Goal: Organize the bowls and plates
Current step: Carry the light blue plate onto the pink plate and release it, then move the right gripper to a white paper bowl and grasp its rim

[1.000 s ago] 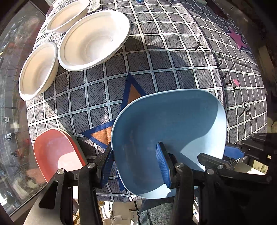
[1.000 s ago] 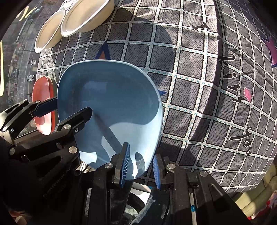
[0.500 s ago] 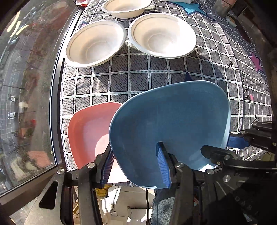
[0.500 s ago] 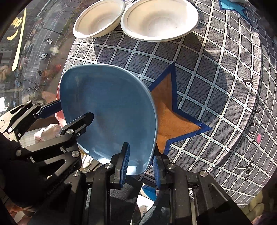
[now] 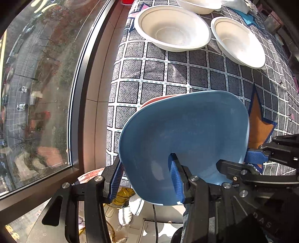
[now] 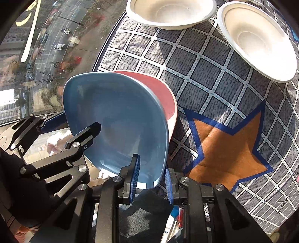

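A blue plate (image 5: 186,130) hangs tilted above the table, held at two spots on its near rim. My left gripper (image 5: 145,179) is shut on the rim's left part, and my right gripper (image 6: 151,179) is shut on the corner nearest that camera. The blue plate (image 6: 115,119) covers most of a pink plate (image 6: 160,91) lying on the cloth by the window edge. In the left wrist view only a thin sliver of the pink plate (image 5: 158,99) shows. Whether the two plates touch I cannot tell.
Two white bowls (image 5: 172,28) (image 5: 239,41) stand on the checked tablecloth (image 5: 153,71) farther back, with a third bowl (image 5: 198,5) behind them. An orange star (image 6: 224,145) is printed on the cloth to the right. A window (image 5: 37,74) runs along the table's left edge.
Both grippers have carried the blue plate leftwards across the table, from over the orange star to above the pink plate by the window. The grips have not changed.
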A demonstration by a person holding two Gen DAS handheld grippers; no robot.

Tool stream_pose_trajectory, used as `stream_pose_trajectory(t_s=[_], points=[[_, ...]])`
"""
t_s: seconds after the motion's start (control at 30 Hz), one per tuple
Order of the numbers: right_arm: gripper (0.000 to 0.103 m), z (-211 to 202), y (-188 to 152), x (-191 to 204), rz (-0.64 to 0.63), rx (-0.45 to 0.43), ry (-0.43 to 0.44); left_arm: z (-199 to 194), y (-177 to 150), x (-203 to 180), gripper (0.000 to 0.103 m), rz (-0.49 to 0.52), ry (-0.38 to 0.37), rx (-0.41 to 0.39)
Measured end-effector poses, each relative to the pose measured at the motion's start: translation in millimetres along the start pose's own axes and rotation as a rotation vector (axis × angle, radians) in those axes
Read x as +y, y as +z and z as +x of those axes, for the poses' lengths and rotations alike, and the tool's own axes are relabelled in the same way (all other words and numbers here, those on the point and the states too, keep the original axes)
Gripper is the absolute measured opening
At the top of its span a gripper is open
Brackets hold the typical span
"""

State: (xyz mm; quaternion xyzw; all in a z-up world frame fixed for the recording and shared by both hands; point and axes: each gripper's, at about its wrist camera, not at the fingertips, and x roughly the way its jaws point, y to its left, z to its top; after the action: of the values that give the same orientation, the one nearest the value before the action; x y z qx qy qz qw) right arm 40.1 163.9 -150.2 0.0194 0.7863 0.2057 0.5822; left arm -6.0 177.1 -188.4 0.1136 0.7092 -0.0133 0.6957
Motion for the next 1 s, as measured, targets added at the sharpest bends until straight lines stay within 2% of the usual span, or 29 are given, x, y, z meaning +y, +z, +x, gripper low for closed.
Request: stream_pose_trajectory(t_s=[0.2, 0.27, 0.33, 0.4, 0.43, 0.47, 0.5, 0.53, 0.7, 1.0], points=[[0.028, 17, 4, -2, 0.074, 0.01, 0.033, 18, 9, 1, 0.053, 0.003, 0.007, -0.024], [0.029, 18, 5, -5, 0.094, 0.005, 0.039, 20, 12, 3, 0.06, -0.006, 0.015, -0.025], [0.03, 9, 2, -12, 0.096, -0.007, 0.032, 20, 15, 10, 0.074, -0.031, 0.016, -0.036], [0.04, 0, 1, -16, 0.096, -0.03, 0.041, 18, 16, 19, 0.079, -0.06, 0.016, -0.054], [0.056, -6, 0, -20, 0.101, -0.046, 0.061, 20, 18, 25, 0.08, -0.073, 0.011, -0.061], [0.082, -12, -1, -23, 0.107, -0.063, 0.058, 20, 19, 29, 0.08, -0.084, 0.0, -0.064], [0.093, -18, -2, -27, 0.111, -0.085, 0.048, 22, 19, 34, 0.08, -0.094, -0.012, -0.063], [0.098, -24, -4, -32, 0.116, -0.109, 0.045, 21, 20, 36, 0.08, -0.1, -0.019, -0.06], [0.098, -46, -12, -63, 0.203, -0.163, 0.082, 19, 21, 34, 0.08, -0.083, -0.027, -0.056], [0.098, -47, -30, -110, 0.35, -0.139, -0.021, 14, 31, 7, 0.08, -0.022, -0.11, -0.057]])
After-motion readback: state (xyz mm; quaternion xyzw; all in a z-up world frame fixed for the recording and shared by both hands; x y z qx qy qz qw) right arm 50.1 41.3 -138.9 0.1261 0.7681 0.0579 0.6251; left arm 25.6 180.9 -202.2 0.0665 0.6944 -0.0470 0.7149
